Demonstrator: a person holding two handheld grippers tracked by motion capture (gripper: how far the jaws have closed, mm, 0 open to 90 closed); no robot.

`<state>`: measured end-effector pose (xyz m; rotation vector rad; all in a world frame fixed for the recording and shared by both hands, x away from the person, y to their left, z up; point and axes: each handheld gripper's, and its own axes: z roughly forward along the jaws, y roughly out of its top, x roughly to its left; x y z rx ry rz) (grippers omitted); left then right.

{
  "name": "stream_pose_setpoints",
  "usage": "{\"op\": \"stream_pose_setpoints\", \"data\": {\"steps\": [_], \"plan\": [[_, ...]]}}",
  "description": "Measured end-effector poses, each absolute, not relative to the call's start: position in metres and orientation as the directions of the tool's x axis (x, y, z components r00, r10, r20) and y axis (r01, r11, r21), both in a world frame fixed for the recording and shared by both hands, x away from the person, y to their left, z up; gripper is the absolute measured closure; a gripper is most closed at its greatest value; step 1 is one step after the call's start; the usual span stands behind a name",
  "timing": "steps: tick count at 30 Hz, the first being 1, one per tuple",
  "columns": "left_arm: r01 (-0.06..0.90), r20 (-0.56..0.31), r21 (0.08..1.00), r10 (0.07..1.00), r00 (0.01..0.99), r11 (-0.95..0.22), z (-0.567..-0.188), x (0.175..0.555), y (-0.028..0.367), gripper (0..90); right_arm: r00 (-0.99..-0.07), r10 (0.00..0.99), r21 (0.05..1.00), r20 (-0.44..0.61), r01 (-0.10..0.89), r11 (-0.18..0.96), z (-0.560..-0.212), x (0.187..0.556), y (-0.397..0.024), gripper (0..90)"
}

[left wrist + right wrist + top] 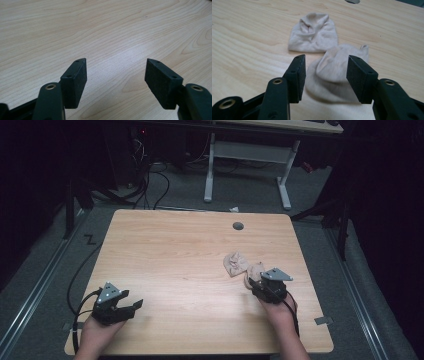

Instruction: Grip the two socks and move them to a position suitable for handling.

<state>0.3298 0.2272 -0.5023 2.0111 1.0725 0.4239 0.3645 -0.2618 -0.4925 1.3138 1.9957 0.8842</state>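
Note:
Two small beige socks lie on the wooden table (175,255), right of its middle. The far sock (235,263) (313,32) is crumpled and lies by itself. The near sock (256,271) (334,72) lies just in front of my right gripper (254,284) (326,72), whose jaws stand open with the sock's bulge showing between them; the pads do not press on it. My left gripper (131,306) (116,75) rests open near the table's front left corner, with bare wood between its fingers.
A grey round grommet (238,226) sits in the tabletop near the far edge. Beyond the table stands a white desk frame (247,155), with black cables (150,185) on the floor at the far left. A cable (80,285) runs off the table's left edge.

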Motion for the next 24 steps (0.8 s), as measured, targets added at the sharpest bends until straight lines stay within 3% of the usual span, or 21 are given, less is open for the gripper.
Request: {"op": "stream_pose_setpoints", "data": {"steps": [8,16,19,20,21,24], "plan": [[0.533,-0.068,0.78,0.802,0.593,-0.328,-0.502,0.33,0.227,34.8,-0.347,0.925,0.702,-0.157,0.619,0.352,-0.501,0.402,-0.255,50.2],[0.534,-0.067,0.778,0.801,0.595,-0.331,-0.503,0.331,0.228,34.8,-0.354,0.921,0.659,-0.163,0.656,0.368,-0.512,0.406,-0.254,47.7],[0.534,-0.067,0.777,0.8,0.596,-0.332,-0.503,0.331,0.227,34.8,-0.359,0.917,0.655,-0.172,0.654,0.379,-0.518,0.403,-0.255,55.2],[0.533,-0.067,0.777,0.799,0.597,-0.334,-0.503,0.331,0.227,34.9,-0.359,0.92,0.656,-0.154,0.66,0.367,-0.518,0.401,-0.256,66.4],[0.533,-0.067,0.777,0.799,0.597,-0.334,-0.503,0.331,0.227,34.9,-0.362,0.916,0.652,-0.174,0.655,0.382,-0.517,0.4,-0.256,72.0],[0.536,-0.068,0.774,0.796,0.601,-0.338,-0.503,0.331,0.227,34.9,-0.376,0.91,0.658,-0.176,0.643,0.392,-0.515,0.394,-0.254,81.0]]}}
